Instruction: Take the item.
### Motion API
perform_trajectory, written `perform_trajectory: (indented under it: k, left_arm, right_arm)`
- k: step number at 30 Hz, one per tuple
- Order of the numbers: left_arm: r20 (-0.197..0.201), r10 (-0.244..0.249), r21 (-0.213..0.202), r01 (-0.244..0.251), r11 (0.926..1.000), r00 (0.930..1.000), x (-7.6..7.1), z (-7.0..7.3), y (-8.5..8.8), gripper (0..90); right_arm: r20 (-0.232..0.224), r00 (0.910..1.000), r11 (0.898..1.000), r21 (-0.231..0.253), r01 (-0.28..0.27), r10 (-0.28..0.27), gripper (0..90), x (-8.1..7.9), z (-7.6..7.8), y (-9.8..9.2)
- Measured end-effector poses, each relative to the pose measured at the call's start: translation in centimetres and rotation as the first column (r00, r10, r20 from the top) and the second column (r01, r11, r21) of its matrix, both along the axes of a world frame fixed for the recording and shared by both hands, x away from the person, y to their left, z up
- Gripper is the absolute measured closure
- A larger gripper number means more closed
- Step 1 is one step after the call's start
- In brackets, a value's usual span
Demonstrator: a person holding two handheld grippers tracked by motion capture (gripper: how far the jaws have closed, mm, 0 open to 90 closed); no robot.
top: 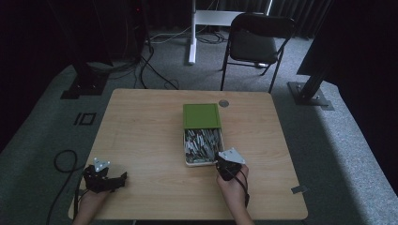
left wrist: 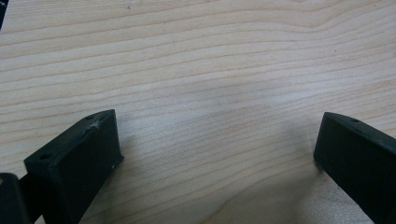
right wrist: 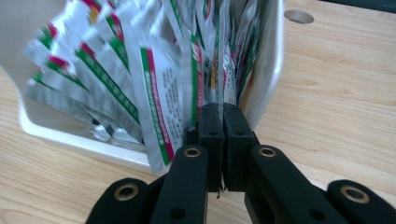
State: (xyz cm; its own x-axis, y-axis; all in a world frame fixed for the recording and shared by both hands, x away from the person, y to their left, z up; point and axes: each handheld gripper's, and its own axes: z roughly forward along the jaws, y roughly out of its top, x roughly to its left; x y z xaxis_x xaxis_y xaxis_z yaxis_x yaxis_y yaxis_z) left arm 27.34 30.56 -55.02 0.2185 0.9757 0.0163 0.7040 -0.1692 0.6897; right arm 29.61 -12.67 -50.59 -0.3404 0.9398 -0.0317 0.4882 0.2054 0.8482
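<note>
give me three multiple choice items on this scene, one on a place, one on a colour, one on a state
1. Where is the right gripper?
A. at the near right corner of the white box
B. on the chair
C. at the table's far left corner

2. What colour is the lid lying at the far end of the box?
A. red
B. green
C. blue

3. How do the left gripper jaws stand?
A. clamped on a sachet
B. shut on nothing
C. wide apart over bare table

Answers:
1 A, the high view shows it at the box's near right corner.
2 B, the lid is green in the high view.
3 C, the left gripper view shows wood grain between its spread jaws, while the right gripper pinches a sachet.
</note>
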Motion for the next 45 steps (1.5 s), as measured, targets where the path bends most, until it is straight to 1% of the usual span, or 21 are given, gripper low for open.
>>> perform_trajectory:
  k: [1, 3, 5, 11, 12, 13, 15, 16, 20, 21, 23, 24, 27, 28, 34, 35, 37, 38, 39, 43, 45]
  left_arm:
    - [0.0, 0.0, 0.0, 0.0, 1.0, 1.0, 0.0, 0.0, 0.0, 1.3]
    - [0.0, 0.0, 0.0, 0.0, 1.0, 1.0, 0.0, 0.0, 0.0, 1.3]
    - [0.0, 0.0, 0.0, 0.0, 1.0, 1.0, 0.0, 0.0, 0.0, 1.3]
    - [0.0, 0.0, 0.0, 0.0, 1.0, 1.0, 0.0, 0.0, 0.0, 1.3]
    - [0.0, 0.0, 0.0, 0.0, 1.0, 1.0, 0.0, 0.0, 0.0, 1.3]
    - [0.0, 0.0, 0.0, 0.0, 1.0, 1.0, 0.0, 0.0, 0.0, 1.3]
    - [0.0, 0.0, 0.0, 0.0, 1.0, 1.0, 0.0, 0.0, 0.0, 1.3]
    - [0.0, 0.0, 0.0, 0.0, 1.0, 1.0, 0.0, 0.0, 0.0, 1.3]
    - [0.0, 0.0, 0.0, 0.0, 1.0, 1.0, 0.0, 0.0, 0.0, 1.3]
    - [0.0, 0.0, 0.0, 0.0, 1.0, 1.0, 0.0, 0.0, 0.0, 1.3]
    - [0.0, 0.0, 0.0, 0.0, 1.0, 1.0, 0.0, 0.0, 0.0, 1.3]
    - [0.0, 0.0, 0.0, 0.0, 1.0, 1.0, 0.0, 0.0, 0.0, 1.3]
    - [0.0, 0.0, 0.0, 0.0, 1.0, 1.0, 0.0, 0.0, 0.0, 1.3]
    - [0.0, 0.0, 0.0, 0.0, 1.0, 1.0, 0.0, 0.0, 0.0, 1.3]
    - [0.0, 0.0, -0.001, 0.0, 1.0, 1.0, 0.0, 0.0, 0.0, 1.3]
    - [0.0, 0.0, 0.0, 0.0, 1.0, 1.0, 0.0, 0.0, 0.0, 1.3]
    - [0.0, 0.0, 0.0, 0.0, 1.0, 1.0, 0.0, 0.0, 0.0, 1.3]
    - [0.002, 0.002, -0.002, -0.002, 1.0, 1.0, 0.0, 0.0, 0.0, 1.3]
    - [0.002, 0.002, -0.002, -0.002, 1.0, 1.0, 0.0, 0.0, 0.0, 1.3]
    - [0.001, 0.001, -0.001, -0.001, 1.0, 1.0, 0.0, 0.0, 0.0, 1.3]
    - [0.002, 0.002, -0.003, -0.002, 1.0, 1.0, 0.0, 0.0, 0.0, 1.3]
  right_arm:
    - [0.003, 1.0, 1.0, 0.005, -0.003, 0.003, 88.6, -0.1, 0.3, -0.1]
    - [0.003, 1.0, 1.0, 0.005, -0.003, 0.003, 88.6, -0.1, 0.3, -0.1]
    - [0.026, 0.9996, 1.0, 0.01, -0.01, 0.01, 88.7, -0.3, 1.1, -0.5]
    - [0.049, 0.9986, 0.999, 0.045, -0.025, 0.023, 88.7, -0.6, 2.5, -0.8]
    - [0.057, 0.9982, 0.998, 0.059, -0.024, 0.021, 88.7, -0.7, 2.8, -0.9]
    - [0.066, 0.9975, 0.998, 0.054, -0.027, 0.024, 88.7, -0.8, 3.1, -1.0]
    - [0.078, 0.9967, 0.997, 0.075, -0.03, 0.024, 88.7, -1.0, 3.7, -1.2]
    - [0.086, 0.996, 0.997, 0.077, -0.032, 0.025, 88.7, -1.1, 4.1, -1.3]
    - [0.121, 0.9922, 0.993, 0.112, -0.042, 0.029, 88.7, -1.5, 5.5, -1.7]
    - [0.132, 0.9909, 0.991, 0.128, -0.045, 0.028, 88.6, -1.6, 5.9, -1.8]
    - [0.155, 0.9874, 0.99, 0.134, -0.051, 0.029, 88.6, -1.8, 6.6, -2.1]
    - [0.163, 0.9863, 0.987, 0.152, -0.049, 0.024, 88.7, -1.8, 6.9, -2.3]
    - [0.192, 0.9814, 0.985, 0.168, -0.035, 0.002, 88.7, -1.8, 7.8, -3.1]
    - [0.196, 0.9806, 0.986, 0.163, -0.031, -0.001, 88.7, -1.7, 8.0, -3.3]
    - [0.211, 0.9763, 0.985, 0.175, 0.009, -0.046, 88.6, -0.9, 8.6, -4.8]
    - [0.22, 0.9739, 0.982, 0.187, 0.015, -0.057, 88.6, -0.7, 8.6, -5.1]
    - [0.226, 0.9718, 0.981, 0.191, 0.025, -0.069, 88.6, -0.3, 8.7, -5.5]
    - [0.23, 0.9703, 0.978, 0.206, 0.026, -0.074, 88.6, 0.0, 8.6, -5.7]
    - [0.23, 0.9698, 0.978, 0.204, 0.032, -0.08, 88.6, 0.2, 8.6, -5.8]
    - [0.215, 0.9718, 0.977, 0.205, 0.052, -0.097, 88.6, 1.4, 8.1, -6.3]
    - [0.211, 0.9726, 0.975, 0.219, 0.049, -0.096, 88.6, 2.0, 7.7, -6.6]
